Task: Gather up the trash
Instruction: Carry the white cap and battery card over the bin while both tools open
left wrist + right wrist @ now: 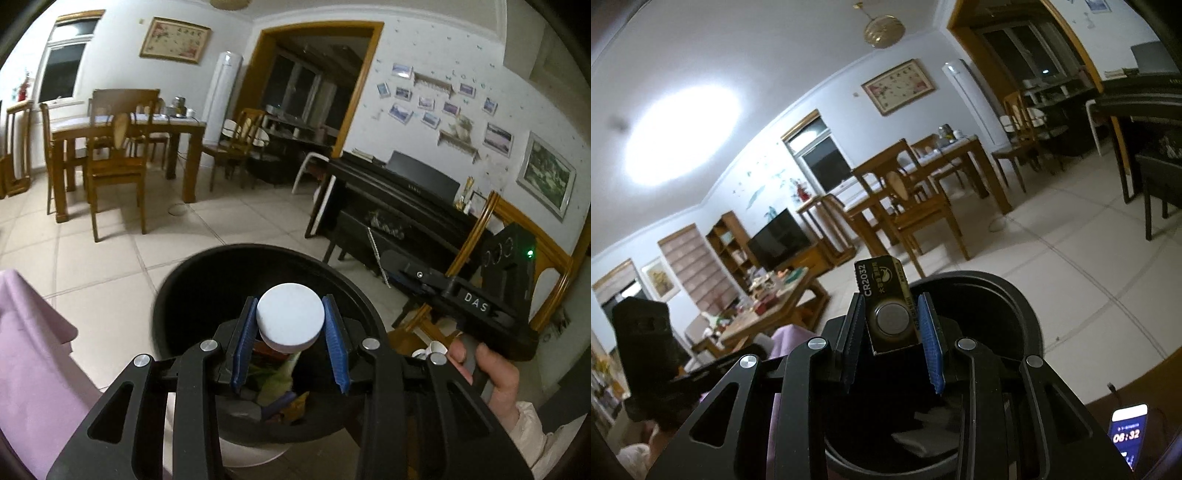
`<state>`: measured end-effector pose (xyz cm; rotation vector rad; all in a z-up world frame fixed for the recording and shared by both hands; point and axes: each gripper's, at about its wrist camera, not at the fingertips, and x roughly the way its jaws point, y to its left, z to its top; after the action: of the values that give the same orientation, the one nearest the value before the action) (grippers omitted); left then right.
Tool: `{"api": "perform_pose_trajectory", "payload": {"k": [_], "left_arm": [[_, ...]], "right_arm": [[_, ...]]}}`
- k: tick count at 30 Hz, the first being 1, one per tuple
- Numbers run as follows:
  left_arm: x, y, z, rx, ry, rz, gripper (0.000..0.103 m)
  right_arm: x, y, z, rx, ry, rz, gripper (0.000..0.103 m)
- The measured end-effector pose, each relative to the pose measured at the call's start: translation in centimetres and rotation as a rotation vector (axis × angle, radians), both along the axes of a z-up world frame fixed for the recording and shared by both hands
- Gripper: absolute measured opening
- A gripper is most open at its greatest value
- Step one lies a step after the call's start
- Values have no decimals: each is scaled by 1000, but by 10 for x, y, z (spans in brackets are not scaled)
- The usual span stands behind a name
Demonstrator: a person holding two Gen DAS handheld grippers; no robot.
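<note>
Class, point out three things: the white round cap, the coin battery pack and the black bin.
white round cap (290, 317), left wrist view, flat top face.
coin battery pack (892, 317), right wrist view, the cell.
black bin (207, 273), left wrist view, inner wall.

floor (110, 258): pale tiles with dark grout lines
bin (192, 280): black, round, stands on the floor; wrappers and scraps inside
dining table (129, 129): wooden, legs on the floor, chairs (114, 162) around it
piano (388, 206): black, stands on the floor by the wall
coffee table (775, 302): low, wooden, cluttered top
disc (178, 209): small, white, on the floor near the dining table
</note>
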<state>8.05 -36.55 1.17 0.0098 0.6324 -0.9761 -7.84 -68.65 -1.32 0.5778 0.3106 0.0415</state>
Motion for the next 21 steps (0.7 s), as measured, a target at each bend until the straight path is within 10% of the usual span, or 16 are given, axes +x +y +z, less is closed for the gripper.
{"api": "perform_pose_trajectory", "payload": {"k": [16,19,21], "left_arm": [[14,-23,-11,73,16,1,40],[9,-24,-8,83,-3,20,86],[5,-19,-2,56,-33,51,94]], "right_arm": [[36,12,-18,56,29,37,31],[43,8,-13,62,22,35,45],[37,6,-13,69,6,12,62]]}}
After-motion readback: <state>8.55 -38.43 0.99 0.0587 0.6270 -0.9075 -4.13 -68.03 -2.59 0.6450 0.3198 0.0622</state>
